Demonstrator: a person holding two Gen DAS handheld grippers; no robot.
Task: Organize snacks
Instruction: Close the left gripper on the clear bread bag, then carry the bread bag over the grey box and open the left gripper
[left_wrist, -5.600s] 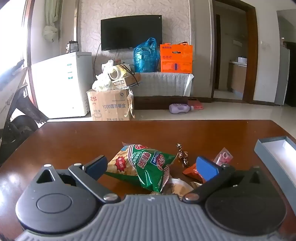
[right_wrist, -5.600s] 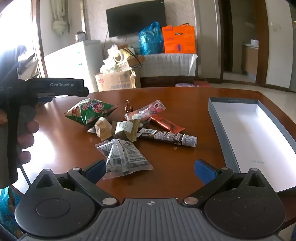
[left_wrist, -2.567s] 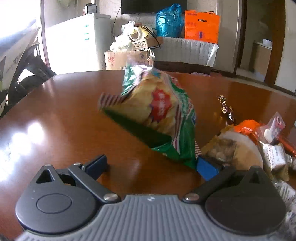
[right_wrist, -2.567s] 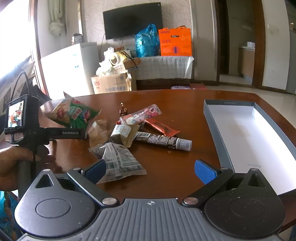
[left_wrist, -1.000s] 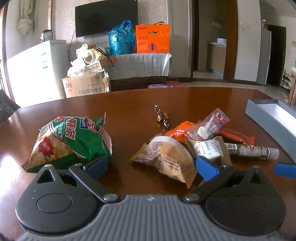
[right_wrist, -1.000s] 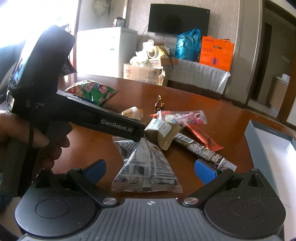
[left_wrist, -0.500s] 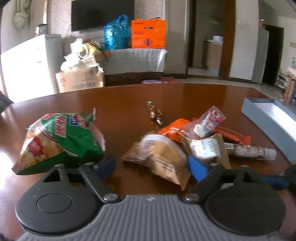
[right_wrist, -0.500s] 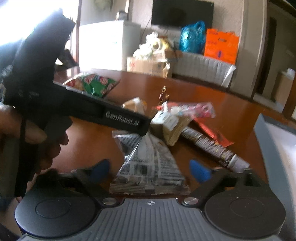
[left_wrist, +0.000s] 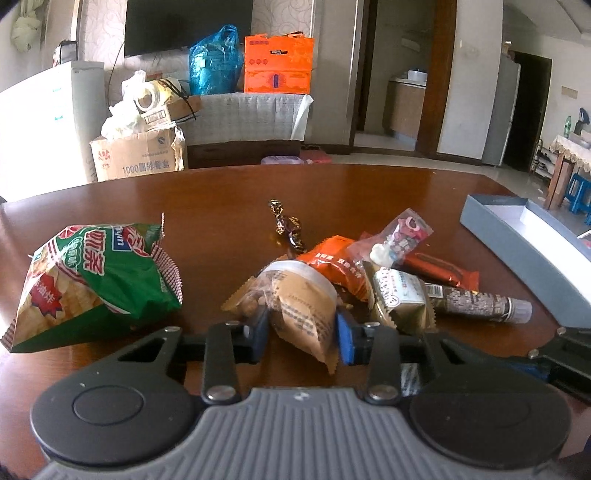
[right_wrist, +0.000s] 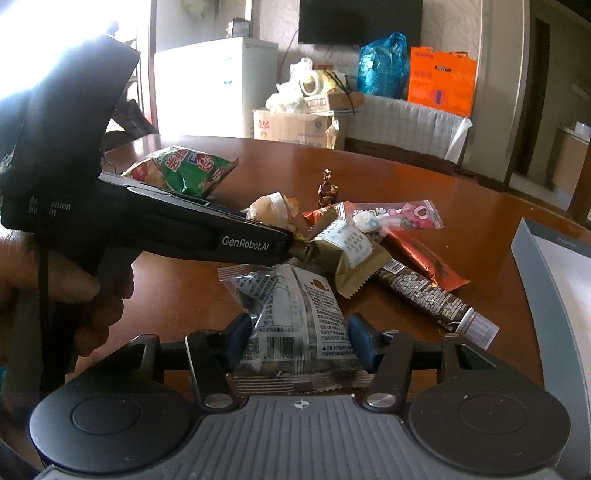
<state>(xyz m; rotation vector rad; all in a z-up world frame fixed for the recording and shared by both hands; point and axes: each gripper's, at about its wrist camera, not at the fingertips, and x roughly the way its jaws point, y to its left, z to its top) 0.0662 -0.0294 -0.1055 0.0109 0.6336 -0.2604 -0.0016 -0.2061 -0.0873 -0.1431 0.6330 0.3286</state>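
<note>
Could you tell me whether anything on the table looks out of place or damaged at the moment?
Nothing looks damaged or spilled. The snacks simply lie in a loose heap, several overlapping, on the table, while the grey box beside them shows nothing inside in the part visible. The green chip bag lies apart, puffed and intact.

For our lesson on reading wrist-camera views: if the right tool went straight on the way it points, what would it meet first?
The right tool, jaws closing, already has the clear printed packet between them. Just beyond lies the gold-wrapped snack, probably next, though depth is unclear.
</note>
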